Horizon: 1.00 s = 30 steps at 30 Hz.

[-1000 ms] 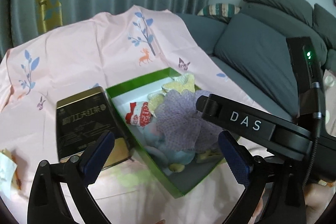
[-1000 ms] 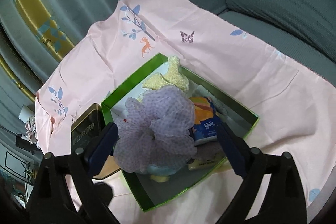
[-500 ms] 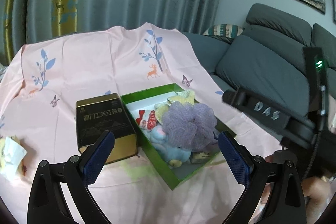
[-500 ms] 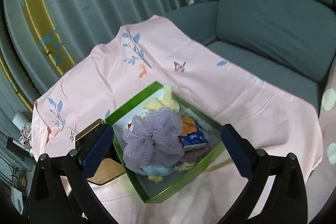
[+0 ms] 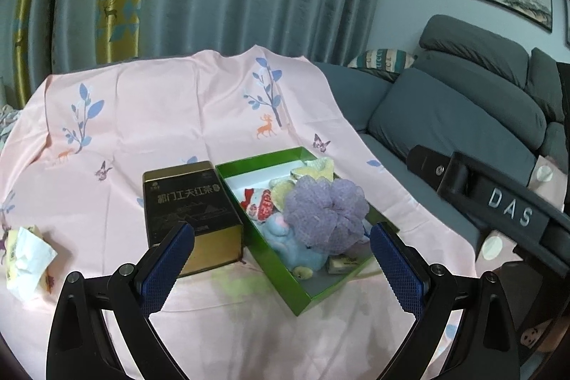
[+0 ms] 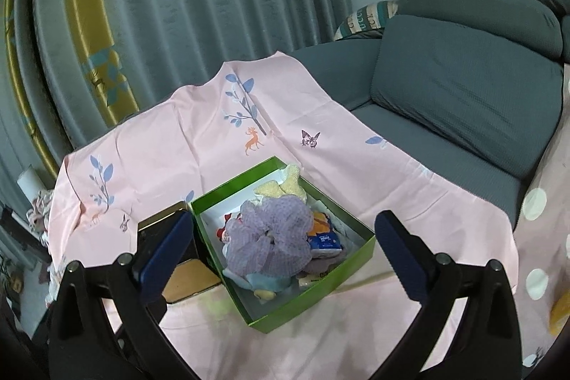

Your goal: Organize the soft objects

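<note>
Both tools have withdrawn upward and away from the green box [image 6: 313, 291] since a second ago. The right tool [image 6: 281, 255] stands fully open and empty; the left tool [image 5: 281, 267] is likewise open and empty. The purple mesh pouf [image 6: 270, 241] now rests released atop the soft items inside the box, beside the tea tin [image 5: 188, 205] on the tabletop [image 5: 160, 120]. Placement appears complete.

You are seeing the purple mesh puff [image 5: 326, 209] covering most of the soft items in the green box [image 5: 274, 269], so the blue plush toy [image 5: 302, 253] is showing only partly. The dark tea tin [image 6: 178, 276] is hiding behind your right gripper's finger [image 6: 164, 248].
</note>
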Each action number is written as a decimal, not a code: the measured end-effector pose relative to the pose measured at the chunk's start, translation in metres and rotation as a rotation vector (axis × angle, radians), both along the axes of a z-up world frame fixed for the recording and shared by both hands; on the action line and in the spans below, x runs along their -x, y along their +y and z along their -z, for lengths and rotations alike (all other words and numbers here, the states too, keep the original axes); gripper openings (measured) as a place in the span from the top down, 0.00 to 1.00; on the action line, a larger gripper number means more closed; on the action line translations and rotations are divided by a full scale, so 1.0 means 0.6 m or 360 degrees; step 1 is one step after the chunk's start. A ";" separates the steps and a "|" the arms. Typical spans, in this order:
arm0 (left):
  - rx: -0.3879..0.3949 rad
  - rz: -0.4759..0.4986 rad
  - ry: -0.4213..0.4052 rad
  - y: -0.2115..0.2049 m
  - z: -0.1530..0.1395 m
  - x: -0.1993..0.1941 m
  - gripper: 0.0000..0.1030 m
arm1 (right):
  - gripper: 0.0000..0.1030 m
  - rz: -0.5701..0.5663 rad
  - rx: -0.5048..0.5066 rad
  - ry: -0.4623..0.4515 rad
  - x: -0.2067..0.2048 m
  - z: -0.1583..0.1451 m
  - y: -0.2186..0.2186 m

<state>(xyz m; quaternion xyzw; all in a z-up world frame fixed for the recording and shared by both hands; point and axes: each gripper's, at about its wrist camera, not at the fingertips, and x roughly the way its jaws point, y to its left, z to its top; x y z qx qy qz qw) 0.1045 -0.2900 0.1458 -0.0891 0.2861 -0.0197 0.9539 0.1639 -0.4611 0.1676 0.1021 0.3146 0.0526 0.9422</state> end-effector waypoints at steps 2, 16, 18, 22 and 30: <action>0.0012 0.0011 -0.0005 0.001 -0.005 0.004 0.04 | 0.01 0.0004 0.0017 -0.0011 0.006 -0.004 0.001; 0.0025 0.0017 -0.0054 0.008 -0.016 0.026 0.04 | 0.01 0.0027 0.0073 -0.0049 0.029 -0.016 0.006; 0.0037 0.0027 -0.0061 0.009 -0.017 0.028 0.04 | 0.01 0.0025 0.0079 -0.0053 0.031 -0.017 0.008; 0.0041 0.0032 -0.0055 0.010 -0.017 0.028 0.04 | 0.01 0.0025 0.0094 -0.0053 0.034 -0.017 0.012; 0.0075 0.0056 -0.0054 0.015 -0.018 0.028 0.04 | 0.01 0.0027 0.0111 -0.0053 0.038 -0.019 0.015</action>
